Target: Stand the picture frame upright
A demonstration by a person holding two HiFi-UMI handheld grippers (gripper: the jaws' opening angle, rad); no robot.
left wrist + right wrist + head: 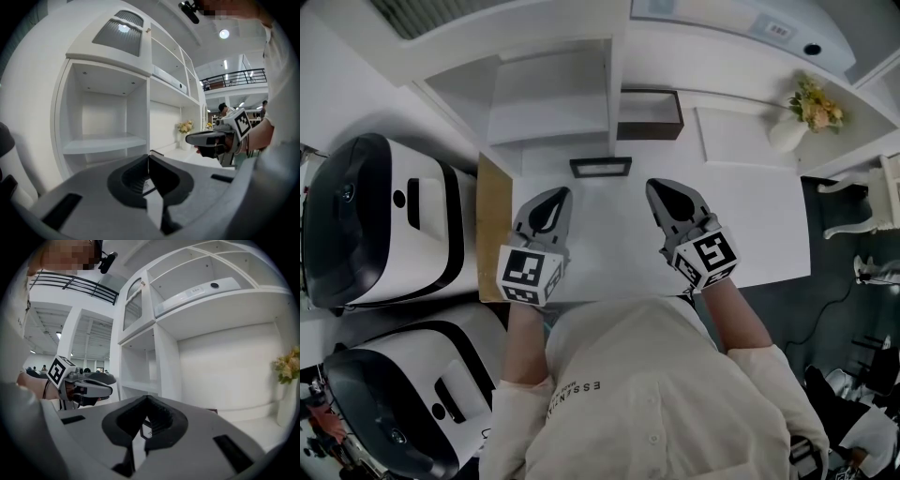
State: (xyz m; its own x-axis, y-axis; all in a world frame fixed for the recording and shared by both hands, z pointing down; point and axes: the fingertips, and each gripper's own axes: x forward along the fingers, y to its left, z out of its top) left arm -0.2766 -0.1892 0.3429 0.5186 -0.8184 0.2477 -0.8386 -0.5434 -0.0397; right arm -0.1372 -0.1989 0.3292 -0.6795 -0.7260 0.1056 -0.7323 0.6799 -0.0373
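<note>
Left gripper [557,197] and right gripper [661,190] both have jaws pressed together with nothing pinched, side by side over the white desk [750,216] at frame centre; picture frame [600,167] sits above them, between the tips, clear of both.

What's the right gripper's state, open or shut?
Shut and empty. In its own view the right gripper has its jaws meeting at the tips, nothing between them; the picture frame sits apart on the desk ahead.
</note>
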